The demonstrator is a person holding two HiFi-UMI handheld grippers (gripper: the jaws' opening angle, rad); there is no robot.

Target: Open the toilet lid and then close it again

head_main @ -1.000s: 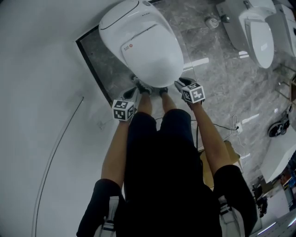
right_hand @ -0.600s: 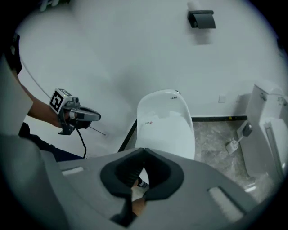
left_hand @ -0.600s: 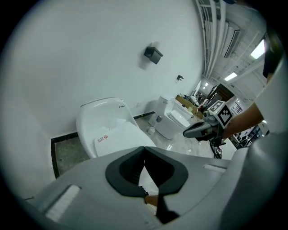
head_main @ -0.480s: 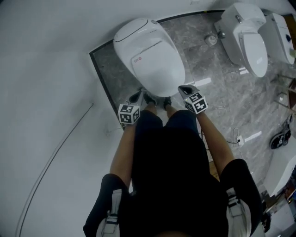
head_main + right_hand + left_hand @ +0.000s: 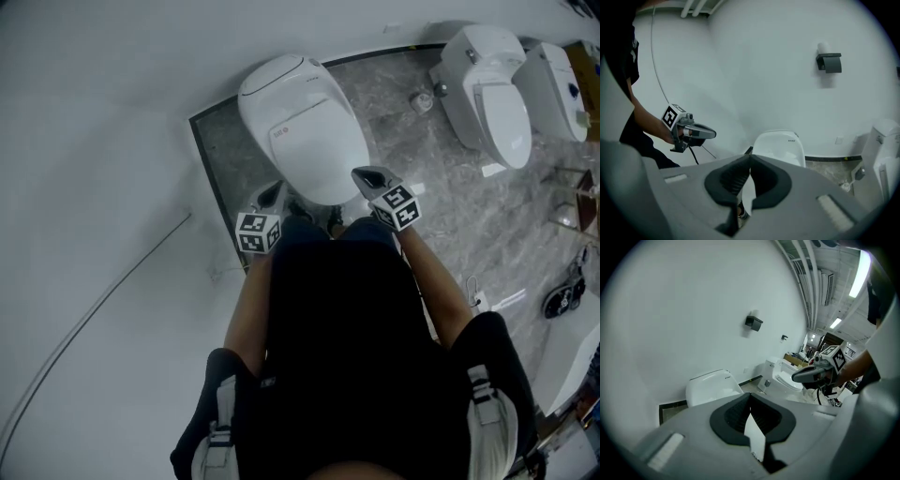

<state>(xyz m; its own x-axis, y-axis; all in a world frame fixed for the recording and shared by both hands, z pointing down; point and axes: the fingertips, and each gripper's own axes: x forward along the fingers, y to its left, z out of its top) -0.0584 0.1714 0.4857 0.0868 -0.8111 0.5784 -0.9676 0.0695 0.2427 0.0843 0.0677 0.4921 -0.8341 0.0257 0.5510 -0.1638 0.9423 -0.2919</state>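
The white toilet (image 5: 300, 117) stands against the wall with its lid (image 5: 309, 131) down. My left gripper (image 5: 272, 193) hangs in the air off the bowl's front left, shut and empty, with its marker cube (image 5: 256, 232) behind it. Off the front right my right gripper (image 5: 365, 175) is likewise shut on nothing. In the left gripper view the jaws meet at the tips (image 5: 750, 395), with the toilet (image 5: 714, 385) beyond and the right gripper (image 5: 810, 375) alongside. The right gripper view shows closed jaws (image 5: 750, 157), the toilet (image 5: 780, 145) and the left gripper (image 5: 700, 132).
Two more toilets (image 5: 483, 94) (image 5: 555, 86) stand to the right on the grey marble floor (image 5: 422, 159). A thin cable (image 5: 94, 309) curves across the white floor at left. A dark box (image 5: 829, 62) is fixed on the wall above. The person's legs stand just before the bowl.
Both grippers have lifted up and away from the toilet's front rim. The head camera has risen, so the toilet looks smaller. The lid stays down.
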